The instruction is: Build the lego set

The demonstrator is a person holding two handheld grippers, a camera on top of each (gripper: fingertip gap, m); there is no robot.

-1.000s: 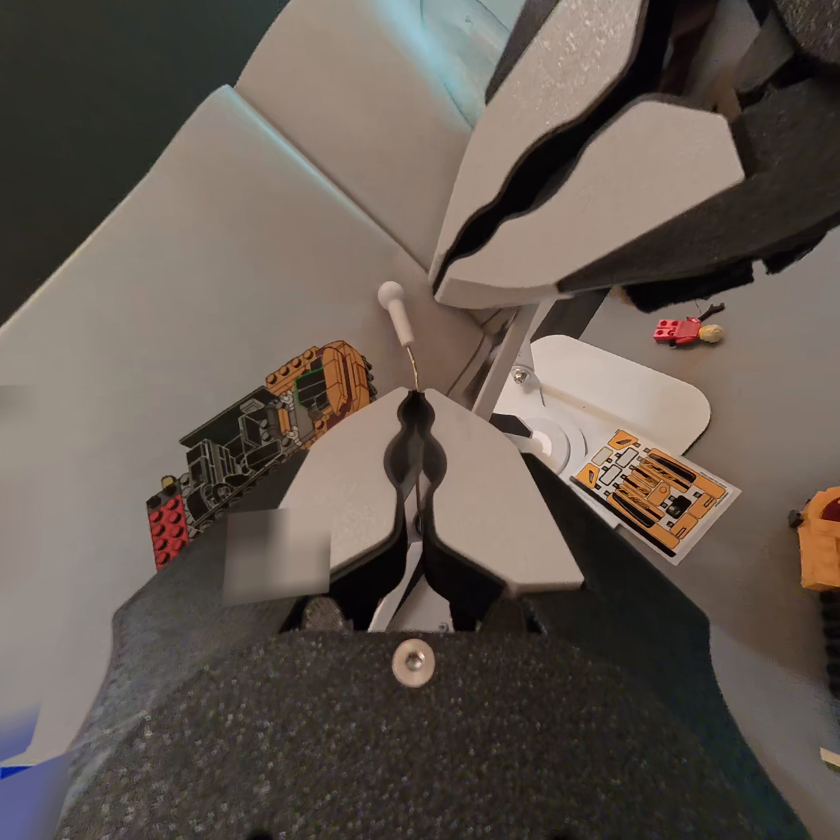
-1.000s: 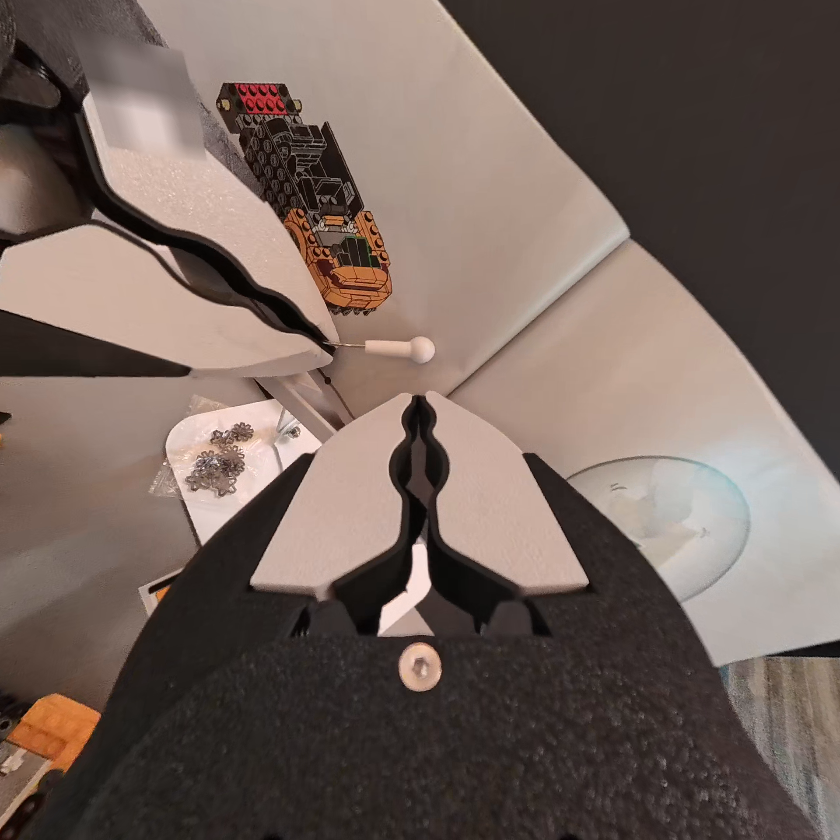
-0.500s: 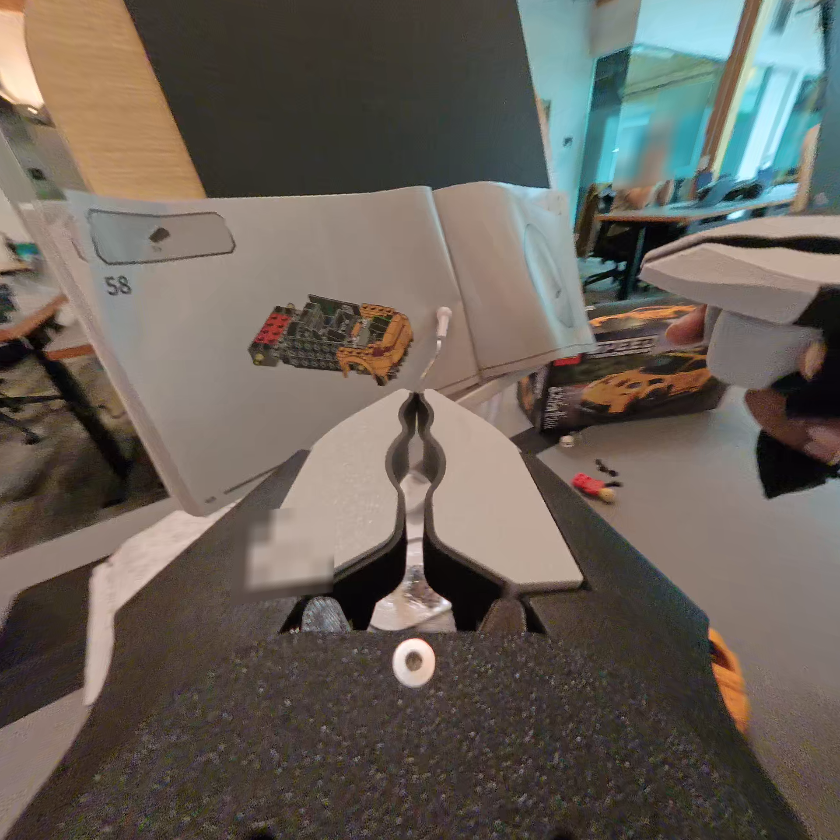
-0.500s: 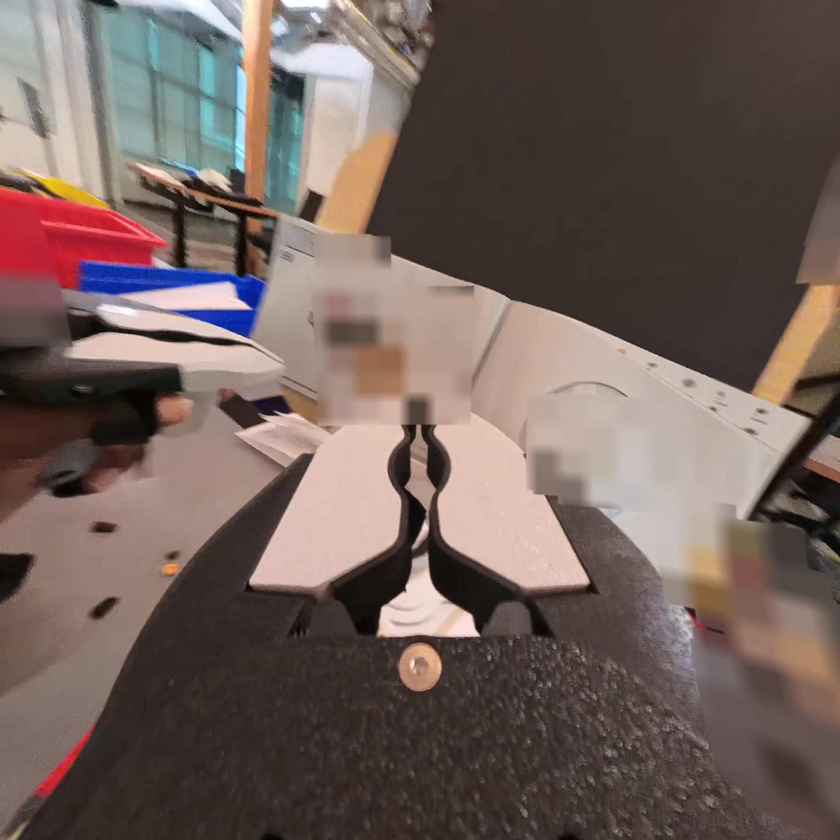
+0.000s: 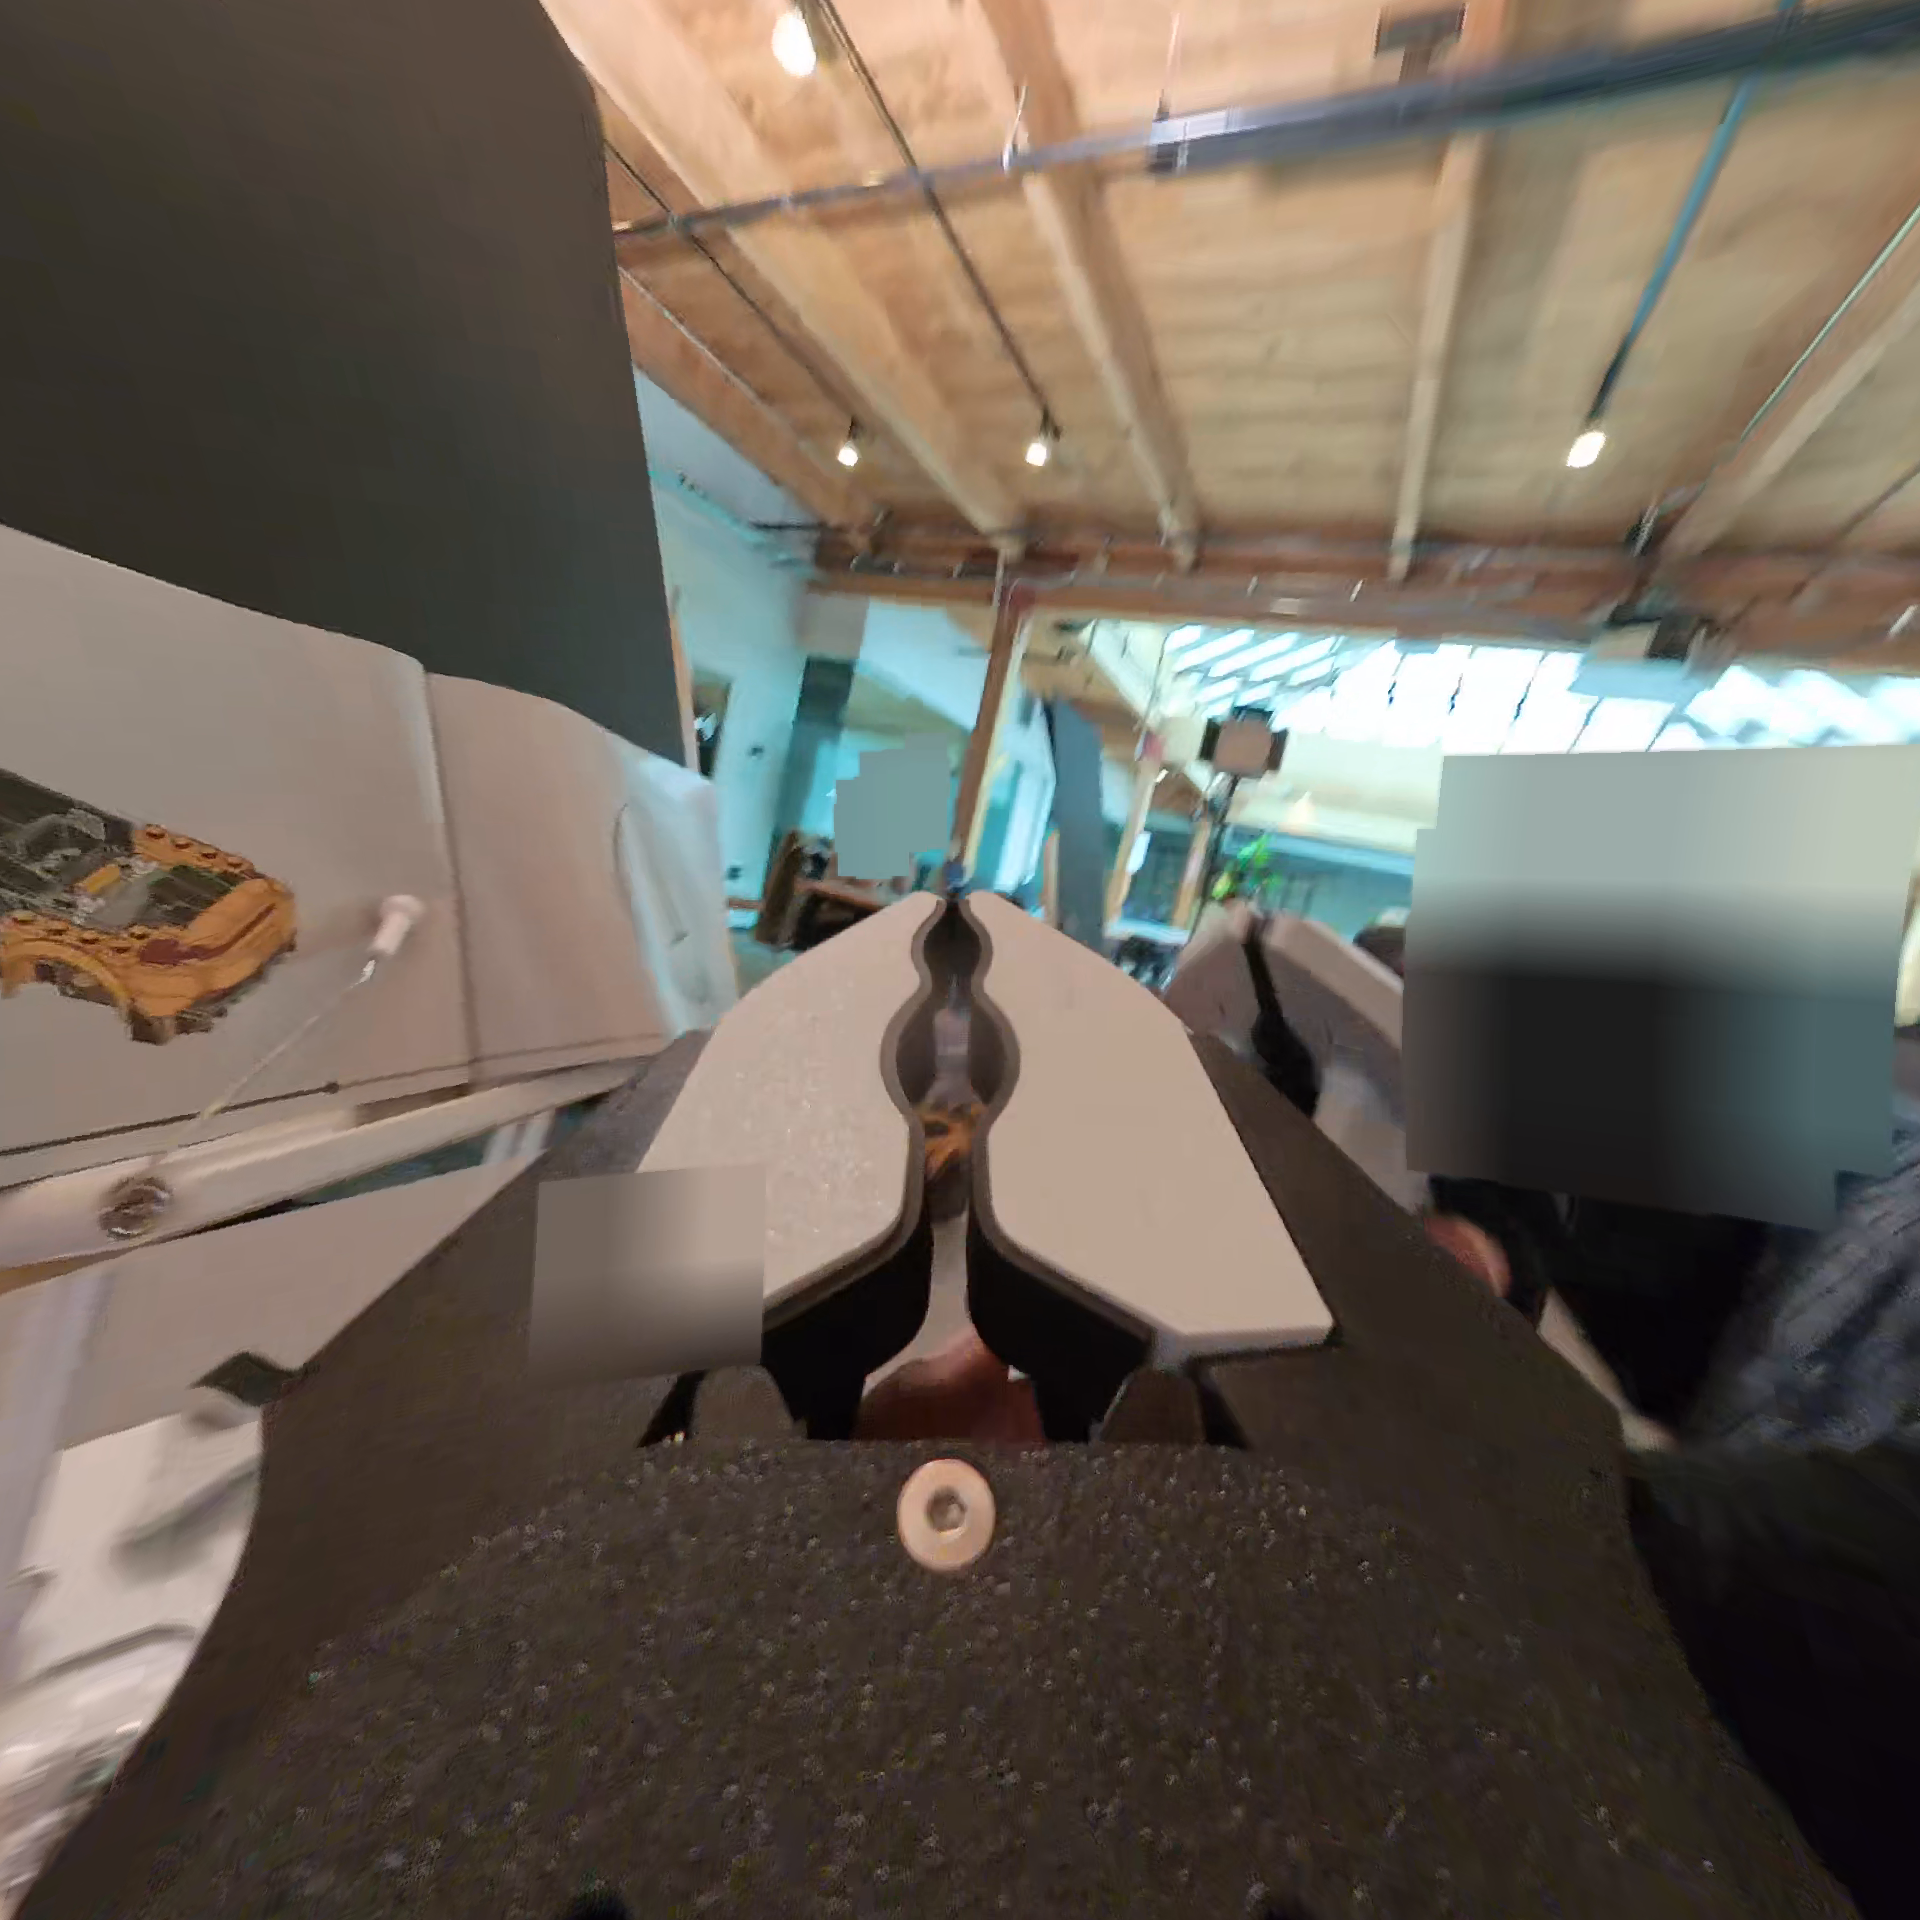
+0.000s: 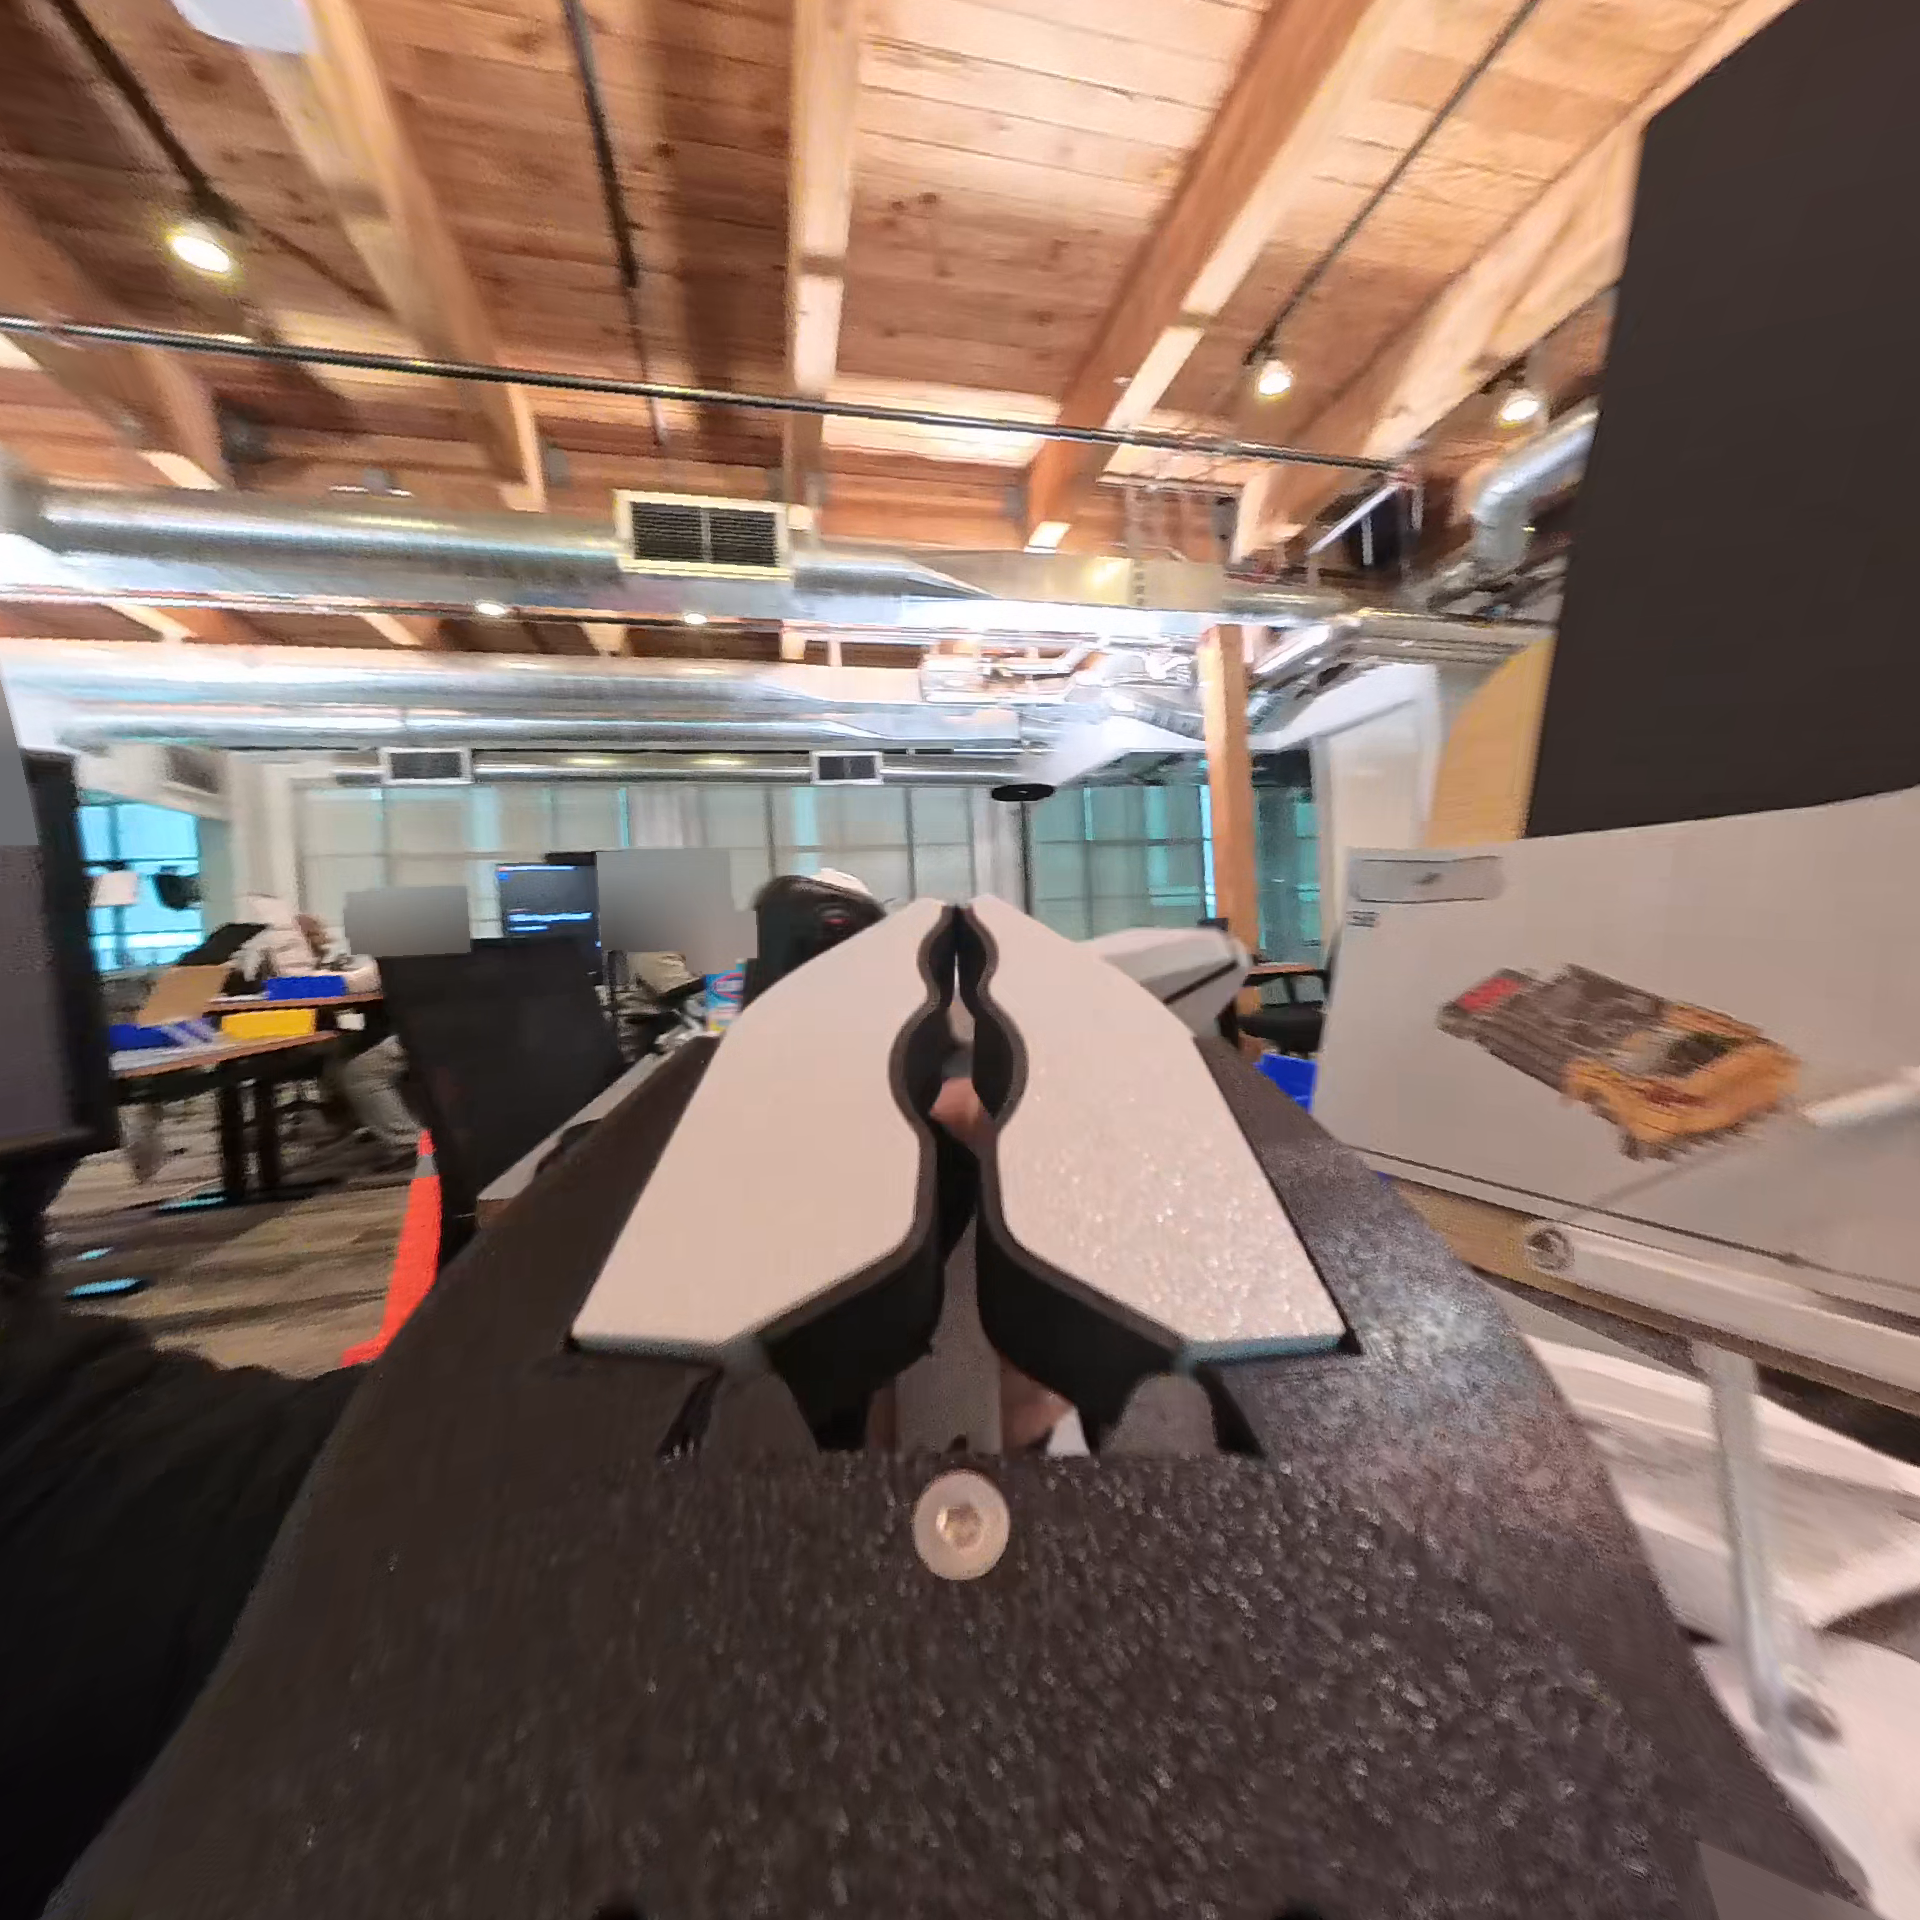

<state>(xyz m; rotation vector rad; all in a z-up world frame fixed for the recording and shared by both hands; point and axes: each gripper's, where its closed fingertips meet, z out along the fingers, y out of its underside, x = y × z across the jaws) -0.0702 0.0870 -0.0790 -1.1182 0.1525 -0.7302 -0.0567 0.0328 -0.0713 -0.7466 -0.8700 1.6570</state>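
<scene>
Both grippers are raised off the table and point out into the room. My left gripper (image 5: 951,912) is shut, with nothing seen in its tips. A blurred orange bit shows through the gap lower between its jaws; I cannot tell what it is. My right gripper (image 6: 954,914) is shut and empty. It also shows in the left wrist view (image 5: 1262,940), just right of the left one. The open instruction booklet (image 5: 312,831) with a picture of the orange and black car stands on a white stand at the left; in the right wrist view the booklet (image 6: 1621,1039) is at the right. No loose bricks are in view.
A white-tipped wire page holder (image 5: 400,920) rests on the booklet page. A dark panel (image 5: 291,364) stands behind the booklet. A person in dark clothes (image 5: 1714,1351) is close on the right. An orange cone (image 6: 416,1236), chairs and desks are farther back. There is about 6 cm between the tips of the two grippers.
Both grippers have swung up from the table and booklet to point into the room. The left gripper's tips were at the page holder's wire a second ago and are now away from it.
</scene>
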